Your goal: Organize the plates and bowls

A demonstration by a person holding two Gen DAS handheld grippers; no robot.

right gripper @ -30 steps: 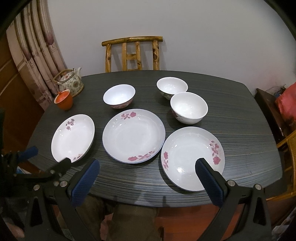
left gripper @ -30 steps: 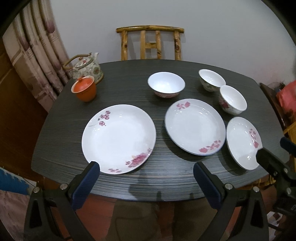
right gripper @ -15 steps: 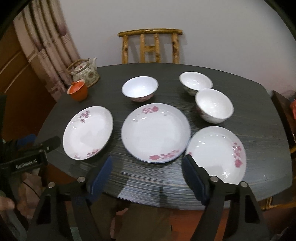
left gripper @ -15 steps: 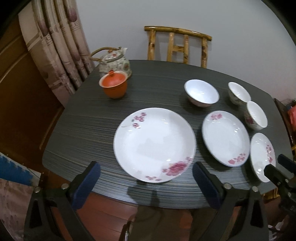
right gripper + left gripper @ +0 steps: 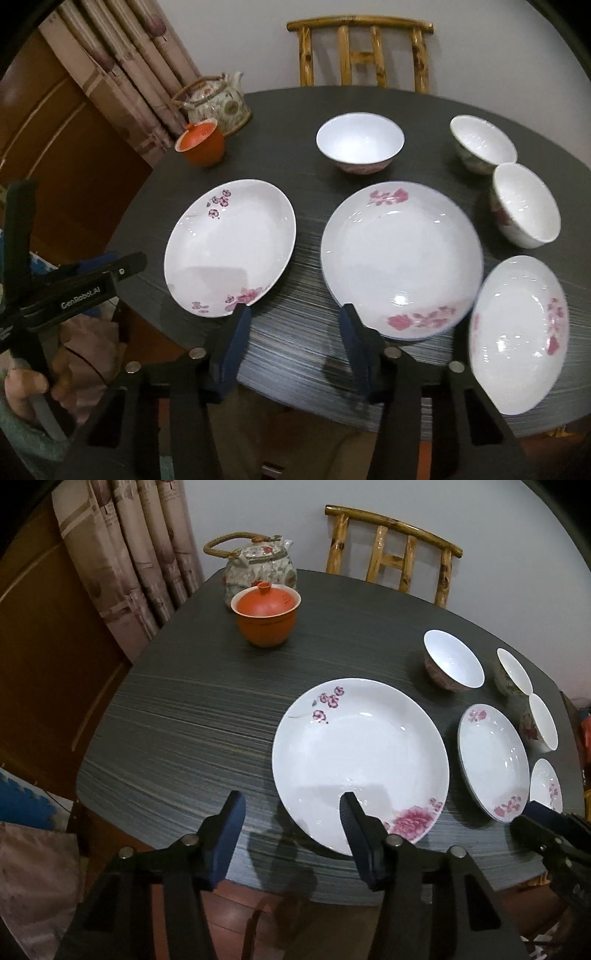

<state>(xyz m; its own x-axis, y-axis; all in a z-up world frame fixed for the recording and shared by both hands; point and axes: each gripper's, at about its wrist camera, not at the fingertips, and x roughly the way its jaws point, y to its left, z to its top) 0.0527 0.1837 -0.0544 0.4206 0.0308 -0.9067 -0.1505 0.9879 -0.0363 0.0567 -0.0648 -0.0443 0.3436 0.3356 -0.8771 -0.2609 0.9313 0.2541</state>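
Three plates are lying in a row along the near side of the dark desk [image 5: 424,103]: the left plate [image 5: 360,762], the middle plate [image 5: 400,258] and the right plate [image 5: 519,334], each apart from its neighbour. Behind them three bowls are sitting upright: the left bowl [image 5: 359,142] behind the gap between the left and middle plates, the far bowl [image 5: 482,142] at the right rear, and the near bowl [image 5: 524,205] just in front of it, the two close together, though whether they are touching cannot be told. The left gripper [image 5: 291,834] is hovering over the near desk edge with its jaws standing wide and holding nothing, the right finger overlapping the left plate's near rim in the left wrist view. The right gripper [image 5: 293,345] is hovering between the left and middle plates, jaws also wide and empty. An orange lidded cup [image 5: 266,618] is standing at the far left corner with a teapot [image 5: 260,566] just behind it. A wooden chair [image 5: 364,51] is standing behind the desk, and a curtain [image 5: 129,554] is hanging at the left.
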